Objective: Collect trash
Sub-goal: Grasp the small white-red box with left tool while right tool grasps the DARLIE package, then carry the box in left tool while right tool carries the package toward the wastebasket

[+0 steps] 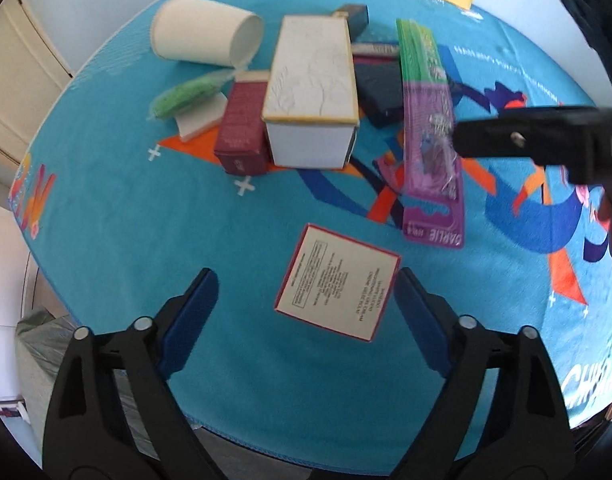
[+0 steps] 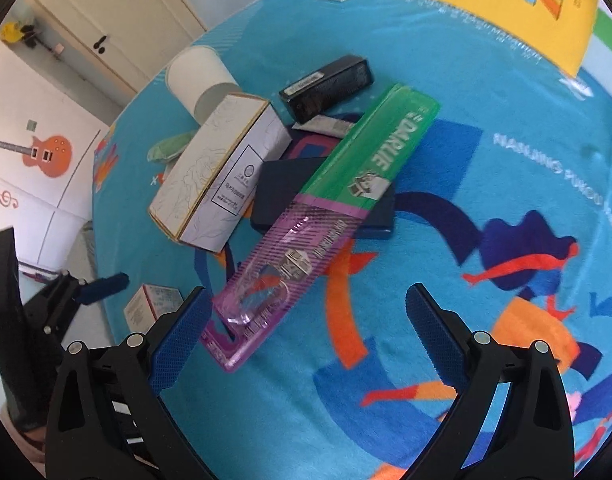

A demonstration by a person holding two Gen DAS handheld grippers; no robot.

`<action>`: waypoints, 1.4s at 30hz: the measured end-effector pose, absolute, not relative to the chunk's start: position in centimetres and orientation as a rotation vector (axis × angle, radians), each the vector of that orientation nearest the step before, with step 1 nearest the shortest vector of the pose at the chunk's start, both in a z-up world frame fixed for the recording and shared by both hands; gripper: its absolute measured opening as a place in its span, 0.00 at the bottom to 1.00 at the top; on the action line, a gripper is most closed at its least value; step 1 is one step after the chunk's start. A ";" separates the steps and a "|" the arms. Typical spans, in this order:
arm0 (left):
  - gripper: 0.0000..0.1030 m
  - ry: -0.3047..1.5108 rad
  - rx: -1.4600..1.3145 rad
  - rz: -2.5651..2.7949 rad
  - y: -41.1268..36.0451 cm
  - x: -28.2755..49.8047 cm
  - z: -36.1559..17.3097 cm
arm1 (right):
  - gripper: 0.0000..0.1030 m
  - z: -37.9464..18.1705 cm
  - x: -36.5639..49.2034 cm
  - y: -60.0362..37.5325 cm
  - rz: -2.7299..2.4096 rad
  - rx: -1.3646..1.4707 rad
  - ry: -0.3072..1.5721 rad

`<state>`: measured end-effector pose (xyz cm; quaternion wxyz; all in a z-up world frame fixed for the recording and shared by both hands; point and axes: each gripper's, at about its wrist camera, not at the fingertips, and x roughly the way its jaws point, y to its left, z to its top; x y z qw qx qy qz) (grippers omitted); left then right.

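My left gripper (image 1: 306, 300) gapes over a small red-edged cream carton (image 1: 338, 282) lying flat on the blue cloth (image 1: 145, 220) — nothing pinched. My right gripper (image 2: 306, 322), jaws wide too, hangs above the green-and-purple toothbrush pack (image 2: 322, 208), propped against the pile.

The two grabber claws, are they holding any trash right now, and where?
No, nothing is held. The left gripper is open around the small square red-edged cardboard box without touching it. The right gripper is open beside the long purple-and-green plastic toothbrush pack.
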<state>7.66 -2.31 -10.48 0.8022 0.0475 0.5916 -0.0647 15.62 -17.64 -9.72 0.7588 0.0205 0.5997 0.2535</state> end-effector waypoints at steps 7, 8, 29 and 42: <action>0.63 1.271 0.103 -0.183 -1.9 8.0 -11.5 | 0.59 -11.2 16.9 -15.2 0.513 0.067 1.387; 0.58 1.262 0.110 -0.186 -1.9 8.0 -11.4 | 0.55 -11.2 17.0 -15.1 0.503 0.076 1.396; 0.41 1.139 0.036 -0.148 3.3 5.2 -6.8 | 0.04 -5.9 14.8 -18.9 0.542 0.119 1.313; 0.41 1.079 -0.078 -0.010 8.0 -1.1 -3.5 | 0.04 -0.6 9.8 -14.8 0.741 -0.019 1.202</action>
